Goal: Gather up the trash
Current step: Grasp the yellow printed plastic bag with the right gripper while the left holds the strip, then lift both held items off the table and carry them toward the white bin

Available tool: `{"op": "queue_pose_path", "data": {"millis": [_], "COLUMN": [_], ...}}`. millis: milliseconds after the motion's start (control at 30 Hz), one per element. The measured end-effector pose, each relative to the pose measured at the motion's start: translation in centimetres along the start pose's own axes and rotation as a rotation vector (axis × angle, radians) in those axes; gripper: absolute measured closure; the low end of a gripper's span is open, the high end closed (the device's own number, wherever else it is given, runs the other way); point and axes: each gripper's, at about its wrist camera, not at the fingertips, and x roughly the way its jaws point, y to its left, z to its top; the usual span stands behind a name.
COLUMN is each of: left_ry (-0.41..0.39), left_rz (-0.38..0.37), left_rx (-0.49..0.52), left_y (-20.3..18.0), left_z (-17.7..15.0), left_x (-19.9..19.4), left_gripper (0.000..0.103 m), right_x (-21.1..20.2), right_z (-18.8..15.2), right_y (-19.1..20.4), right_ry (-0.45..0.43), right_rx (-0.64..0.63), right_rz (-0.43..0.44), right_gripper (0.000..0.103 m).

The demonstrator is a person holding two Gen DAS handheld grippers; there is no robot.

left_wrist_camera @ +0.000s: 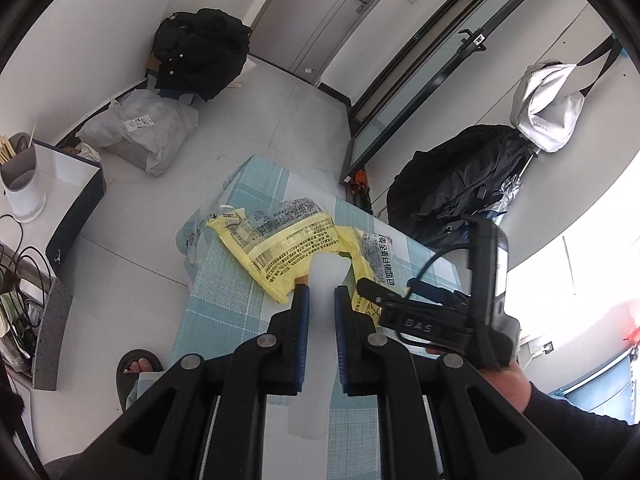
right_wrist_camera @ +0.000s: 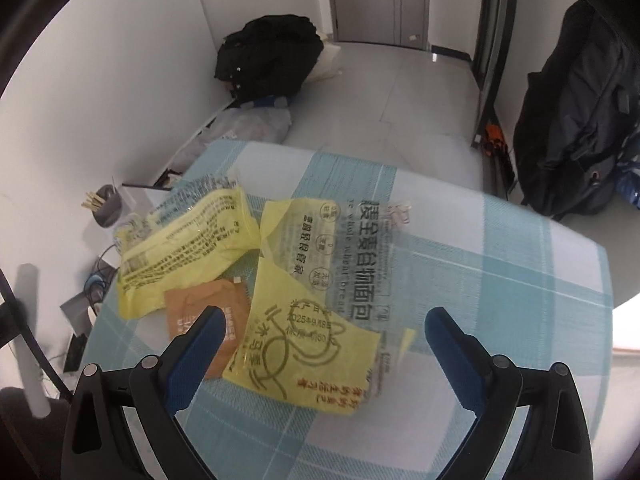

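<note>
The right tool (right_wrist_camera: 324, 316) hangs released, jaws wide, just over the near end of the wrapper (right_wrist_camera: 304, 280) lying mid-bench (right_wrist_camera: 520, 280). The left tool (left_wrist_camera: 321, 292) is nearly clenched, gripping nothing, at the wrapper's near edge. An orange packet (right_wrist_camera: 208, 312) lies beside it.
</note>
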Motion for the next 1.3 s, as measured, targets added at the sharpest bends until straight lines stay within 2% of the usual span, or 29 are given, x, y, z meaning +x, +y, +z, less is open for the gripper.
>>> {"op": "queue_pose_path", "data": {"millis": [267,367,467,533,700,967,1300], "left_ry": [0.012,0.016,0.021,0.026,0.033,0.047,0.069], "left_rz": [-0.007,-0.005,-0.003,0.0,0.007,0.017,0.029], "left_rx": [-0.004,-0.002,-0.002,-0.002,0.004,0.017,0.031], "left_y": [0.0,0.0,0.0,-0.1,-0.3,-0.6,-1.2], "left_z": [0.0,0.0,0.0,0.0,-0.1,-0.3,-0.8], "left_x": [0.2,0.3,0.4,0.6,0.9,1.2,1.8], "left_gripper": [0.095,0.095,0.095,0.095,0.095,0.095,0.095], "right_x": [1.5,1.7,1.4,1.0,0.0,-2.0,-5.8], "right_z": [-0.1,-0.2,-0.4,-0.6,-1.2,-2.3,-5.6], "right_y": [0.3,-0.1,-0.5,-0.5,-1.4,-2.6,-3.8], "right_ry": [0.015,0.022,0.017,0.011,-0.006,-0.03,-0.069], "right_rx": [-0.019,-0.01,-0.009,-0.007,0.006,0.034,0.062], "right_rz": [-0.054,-0.054,-0.06,-0.052,-0.042,-0.042,-0.026], "right_gripper": [0.003,0.007,0.017,0.023,0.029,0.032,0.038]}}
